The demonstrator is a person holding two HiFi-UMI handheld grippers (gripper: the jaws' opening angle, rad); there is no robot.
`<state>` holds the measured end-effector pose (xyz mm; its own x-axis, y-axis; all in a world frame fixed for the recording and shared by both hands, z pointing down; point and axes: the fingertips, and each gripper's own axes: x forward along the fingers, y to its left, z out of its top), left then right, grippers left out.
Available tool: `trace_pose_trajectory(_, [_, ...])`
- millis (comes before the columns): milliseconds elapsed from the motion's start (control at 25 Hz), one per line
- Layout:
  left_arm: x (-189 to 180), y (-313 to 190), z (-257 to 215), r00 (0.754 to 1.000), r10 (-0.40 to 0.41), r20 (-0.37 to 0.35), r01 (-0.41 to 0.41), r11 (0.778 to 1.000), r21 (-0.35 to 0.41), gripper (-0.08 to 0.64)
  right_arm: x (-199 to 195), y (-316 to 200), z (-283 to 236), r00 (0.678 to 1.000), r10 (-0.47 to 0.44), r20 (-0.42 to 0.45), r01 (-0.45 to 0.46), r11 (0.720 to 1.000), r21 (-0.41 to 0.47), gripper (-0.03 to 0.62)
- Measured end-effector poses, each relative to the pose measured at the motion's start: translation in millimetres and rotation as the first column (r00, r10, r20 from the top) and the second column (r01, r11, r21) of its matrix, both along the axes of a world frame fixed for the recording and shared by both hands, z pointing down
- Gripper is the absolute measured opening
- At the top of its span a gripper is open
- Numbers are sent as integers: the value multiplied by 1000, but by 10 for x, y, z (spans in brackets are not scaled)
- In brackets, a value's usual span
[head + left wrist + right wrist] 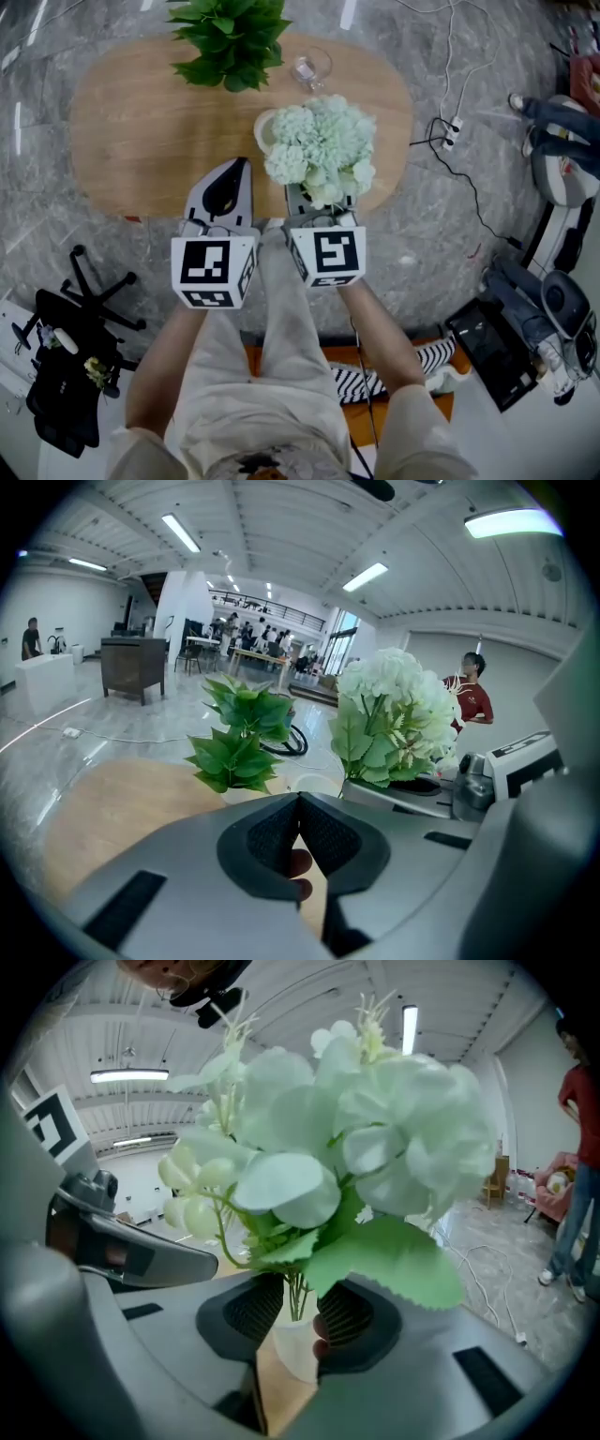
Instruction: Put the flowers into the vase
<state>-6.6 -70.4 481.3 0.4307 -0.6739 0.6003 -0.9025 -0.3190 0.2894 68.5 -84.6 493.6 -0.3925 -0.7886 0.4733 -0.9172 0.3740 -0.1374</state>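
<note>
A bunch of pale white-green flowers [319, 145] [356, 1147] stands over the near edge of the wooden table [131, 141]. Its thin stems [297, 1293] run down between my right gripper's [298, 1302] [319, 199] pads, with a gap on each side, so it is open. Right under the stems is the white vase [291, 1349] [263, 127]; how deep they reach into it is hidden. My left gripper [241, 166] [300, 803] hovers just left of the bunch, shut and empty. In the left gripper view the flowers [394, 705] rise beside it.
A leafy green potted plant [230, 37] [239, 742] and a clear glass [309, 67] stand at the table's far side. Cables and a power strip [450, 131] lie on the floor to the right, an office chair [75, 337] stands at left, and a person [553, 122] is at far right.
</note>
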Motion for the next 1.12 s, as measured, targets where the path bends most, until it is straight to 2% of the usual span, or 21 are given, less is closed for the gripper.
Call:
trace_pose_trajectory(160, [-5,3,28,1000,8,-3,-8,1000,-7,5,-2,-28,18,1000,21,-22,-21,1000,9,112])
trace_pose_trajectory(360, [1,1,34,1000,18,-10,-18,1000,-12,5,10,-1,101,998,16,-59,-17,999,-28,132])
trace_pose_trajectory(640, [-3,-39,11,1000,20,-21,-20,1000,-10,5,-4,73,170,980,-32,-198,18,997,-71,167])
trace_pose_trajectory(800, [-18,-26,3,999,23,-23,-24,1000,-8,5,38,84,215,957,-21,-289,2,998,-67,189])
trace_pose_trajectory(1120, [-49,31,41,999,24,-26,-24,999,-22,5,49,196,231,957,-11,-289,-20,995,-103,209])
